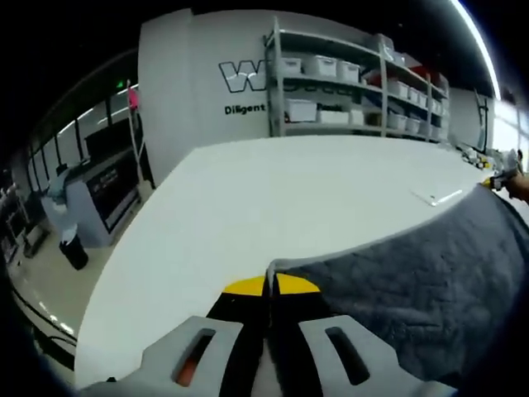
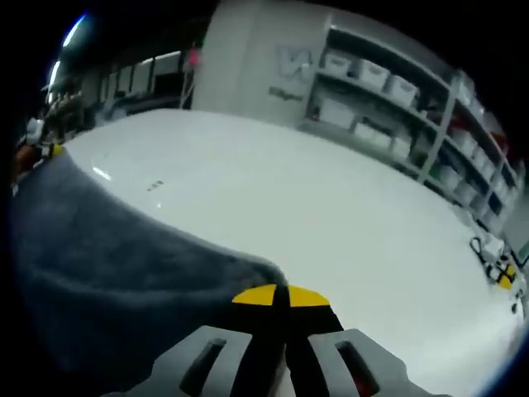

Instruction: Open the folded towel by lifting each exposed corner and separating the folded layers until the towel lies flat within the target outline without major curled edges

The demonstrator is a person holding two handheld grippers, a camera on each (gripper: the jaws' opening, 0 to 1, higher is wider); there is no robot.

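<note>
A dark grey towel (image 1: 430,281) hangs stretched between my two grippers above the white table (image 1: 273,198). My left gripper (image 1: 271,285) is shut on one towel corner, its yellow tips pressed together, and the cloth runs off to the right. My right gripper (image 2: 281,295) is shut on another corner of the towel (image 2: 107,265), which spreads away to the left. The right gripper (image 1: 500,178) shows small at the towel's far end in the left gripper view. The left gripper (image 2: 37,153) appears likewise in the right gripper view. A thin corner mark (image 1: 438,197) lies on the table.
Metal shelves (image 1: 355,83) with white bins stand behind the table, beside a white wall with lettering. Small black and yellow items (image 2: 496,265) lie near the table's right edge. The floor and machines (image 1: 91,198) lie past the table's left edge.
</note>
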